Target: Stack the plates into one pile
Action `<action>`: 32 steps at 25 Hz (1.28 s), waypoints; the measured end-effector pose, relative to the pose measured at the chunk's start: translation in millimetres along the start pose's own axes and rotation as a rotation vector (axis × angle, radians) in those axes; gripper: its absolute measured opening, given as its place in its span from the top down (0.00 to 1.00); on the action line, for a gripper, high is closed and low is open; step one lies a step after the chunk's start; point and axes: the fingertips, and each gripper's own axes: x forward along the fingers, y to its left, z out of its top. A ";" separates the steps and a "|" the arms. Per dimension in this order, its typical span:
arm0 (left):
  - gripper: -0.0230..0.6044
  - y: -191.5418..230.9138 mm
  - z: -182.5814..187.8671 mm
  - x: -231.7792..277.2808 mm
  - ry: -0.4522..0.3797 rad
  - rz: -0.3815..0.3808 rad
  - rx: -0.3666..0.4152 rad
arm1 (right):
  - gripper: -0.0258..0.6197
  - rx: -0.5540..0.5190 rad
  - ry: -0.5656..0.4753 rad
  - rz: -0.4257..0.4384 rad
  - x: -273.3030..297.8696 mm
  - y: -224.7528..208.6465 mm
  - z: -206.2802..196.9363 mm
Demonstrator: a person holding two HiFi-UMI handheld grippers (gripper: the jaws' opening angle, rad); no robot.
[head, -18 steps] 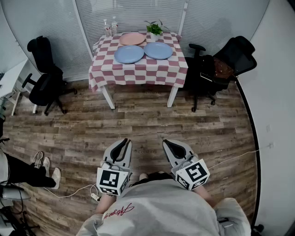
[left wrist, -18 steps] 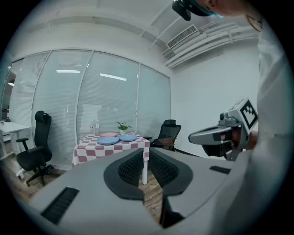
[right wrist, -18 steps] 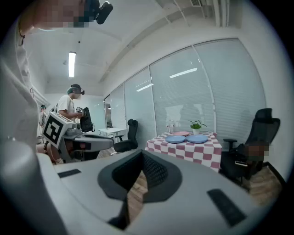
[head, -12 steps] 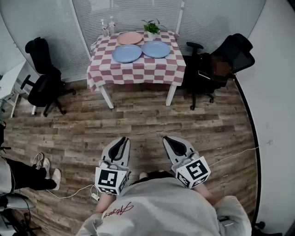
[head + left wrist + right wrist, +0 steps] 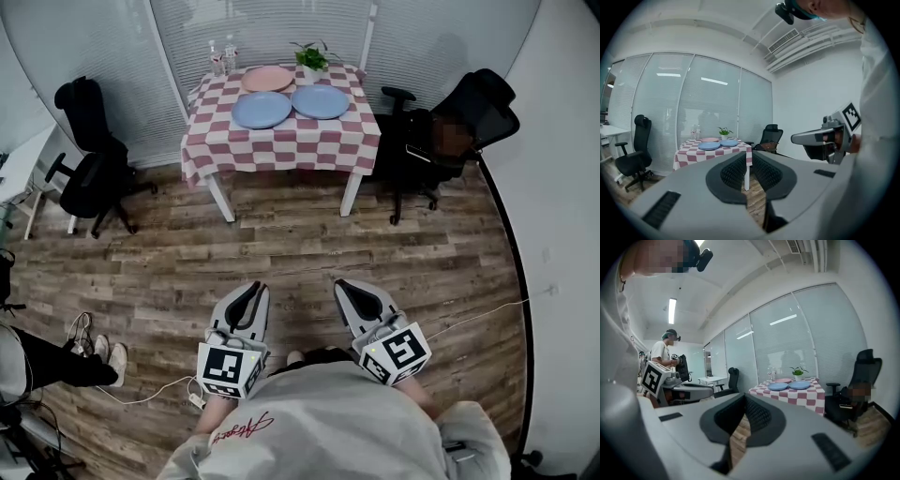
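Observation:
Far across the room stands a table with a red-and-white checked cloth (image 5: 281,141). On it lie two blue plates (image 5: 262,110) (image 5: 321,101) side by side and a pink plate (image 5: 268,79) behind them, none stacked. My left gripper (image 5: 251,292) and right gripper (image 5: 349,289) are held low near my body, over the wood floor, well short of the table. Both are shut with nothing between the jaws. The left gripper view shows the plates (image 5: 709,146) small and distant past the closed left gripper (image 5: 751,161). The right gripper view shows them (image 5: 778,386) beyond the closed right gripper (image 5: 744,401).
A potted plant (image 5: 314,58) and bottles (image 5: 219,58) stand at the table's back edge. Black office chairs flank the table at left (image 5: 89,141) and right (image 5: 459,122). A person's legs and shoes (image 5: 56,352) are at the left, and a cable (image 5: 469,319) crosses the floor.
Almost nothing differs: the head view has shifted slightly and both grippers stay shut in the same place near my body. The person's feet at the left have shifted a little.

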 end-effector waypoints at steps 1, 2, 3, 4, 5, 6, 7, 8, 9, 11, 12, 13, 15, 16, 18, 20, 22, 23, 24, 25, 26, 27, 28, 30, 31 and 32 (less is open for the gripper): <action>0.89 0.7 0.0 -0.3 -0.002 0.003 0.001 | 0.94 0.011 -0.004 0.001 0.2 -0.1 -1.0; 0.89 1.3 0.5 -0.6 -0.007 0.004 0.000 | 0.94 0.027 -0.012 0.006 0.3 0.2 -2.0; 0.89 1.4 1.3 -1.0 -0.013 0.005 -0.004 | 0.94 0.047 -0.020 0.014 0.3 1.1 -2.9; 0.89 1.3 2.2 -1.5 -0.019 0.003 -0.009 | 0.94 0.064 -0.026 0.023 0.3 2.5 -3.6; 0.89 1.2 3.2 -2.1 -0.026 0.001 -0.012 | 0.94 0.072 -0.029 0.028 0.5 4.2 -4.1; 0.89 1.1 3.9 -2.8 -0.031 -0.002 -0.013 | 0.94 0.068 -0.027 0.030 0.9 6.1 -4.5; 0.89 1.0 4.2 -3.3 -0.035 -0.004 -0.012 | 0.94 0.059 -0.023 0.033 1.3 8.0 -5.0; 0.89 0.8 3.9 -3.8 -0.038 -0.006 -0.012 | 0.94 0.053 -0.019 0.036 1.3 9.9 -5.9; 0.89 0.6 3.4 -4.4 -0.040 -0.007 -0.013 | 0.94 0.055 -0.017 0.041 0.7 11.7 -7.1; 0.89 0.0 1.9 -5.9 -0.041 -0.010 -0.021 | 0.94 0.070 -0.014 0.049 -1.7 14.5 -8.6; 0.89 -0.5 1.0 -6.4 -0.038 -0.013 -0.026 | 0.94 0.073 -0.011 0.047 -2.8 14.9 -8.8; 0.89 -1.1 -0.2 -6.6 -0.034 -0.018 -0.029 | 0.94 0.072 -0.008 0.040 -3.5 14.1 -9.0; 0.89 -1.2 -3.0 -5.5 -0.024 -0.024 -0.030 | 0.94 0.068 -0.009 0.022 -2.7 9.9 -9.4; 0.89 -0.3 -4.1 -4.6 -0.021 -0.025 -0.030 | 0.94 0.068 -0.015 0.018 -1.5 8.0 -9.7; 0.89 3.0 -4.9 -3.3 -0.020 -0.018 -0.030 | 0.94 0.070 -0.027 0.025 0.9 7.3 -10.5; 0.89 7.3 -4.4 -3.5 -0.022 -0.005 -0.029 | 0.94 0.069 -0.031 0.035 4.3 7.8 -11.1; 0.89 12.0 -3.3 -3.2 -0.025 0.008 -0.021 | 0.94 0.065 -0.032 0.041 10.2 6.3 -11.0; 0.89 14.9 -2.8 -2.8 -0.026 0.015 -0.019 | 0.94 0.064 -0.031 0.045 14.1 5.3 -11.3; 0.89 18.2 -2.4 -2.2 -0.025 0.024 -0.019 | 0.94 0.063 -0.026 0.052 18.4 4.8 -12.0; 0.89 21.8 -1.9 -1.4 -0.026 0.032 -0.020 | 0.94 0.062 -0.022 0.063 23.1 5.1 -12.4; 0.89 25.4 -1.4 -0.3 -0.026 0.039 -0.021 | 0.94 0.059 -0.021 0.075 27.7 6.0 -11.8; 0.89 29.2 -1.0 1.4 -0.026 0.046 -0.021 | 0.94 0.054 -0.023 0.087 32.2 6.7 -10.0; 0.89 33.3 -0.7 4.0 -0.025 0.053 -0.020 | 0.94 0.049 -0.030 0.096 36.8 6.4 -7.1; 0.89 41.4 -0.3 11.9 -0.020 0.066 -0.020 | 0.94 0.039 -0.049 0.099 45.6 1.3 -0.4; 0.89 45.1 0.1 16.6 -0.017 0.069 -0.021 | 0.94 0.036 -0.059 0.095 49.7 -3.0 2.6; 0.89 48.5 0.6 21.4 -0.017 0.071 -0.021 | 0.94 0.035 -0.066 0.090 53.9 -7.8 5.1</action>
